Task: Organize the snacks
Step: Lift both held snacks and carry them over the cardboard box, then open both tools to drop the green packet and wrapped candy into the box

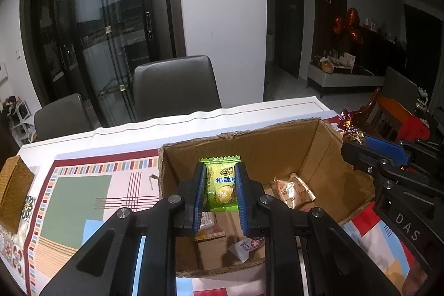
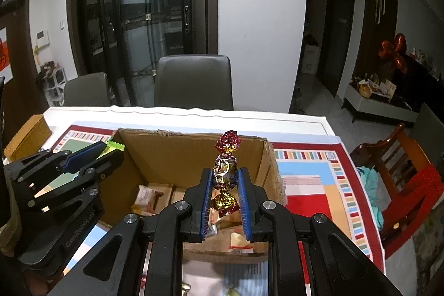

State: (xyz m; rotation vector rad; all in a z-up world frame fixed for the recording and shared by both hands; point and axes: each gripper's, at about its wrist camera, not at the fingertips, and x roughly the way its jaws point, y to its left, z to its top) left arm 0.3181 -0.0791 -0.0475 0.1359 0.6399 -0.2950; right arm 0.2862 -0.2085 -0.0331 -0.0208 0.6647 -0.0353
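Observation:
My left gripper [image 1: 221,167] is shut on a green durian candy packet [image 1: 222,186] and hangs over the open cardboard box [image 1: 249,143]. My right gripper [image 2: 224,171] is shut on a red and gold foil-wrapped candy [image 2: 225,174] that stands upright between the blue pads, also above the box [image 2: 194,146]. Several wrapped snacks [image 1: 294,190] lie on the box floor. In the left wrist view the right gripper [image 1: 358,142] shows at the box's right rim; in the right wrist view the left gripper [image 2: 111,149] shows at its left rim.
The box stands on a patterned tablecloth [image 1: 77,201]. A woven basket [image 1: 14,190] sits at the table's left edge. Grey chairs [image 1: 174,88] stand behind the table, and a red wooden chair [image 2: 402,168] is on the right.

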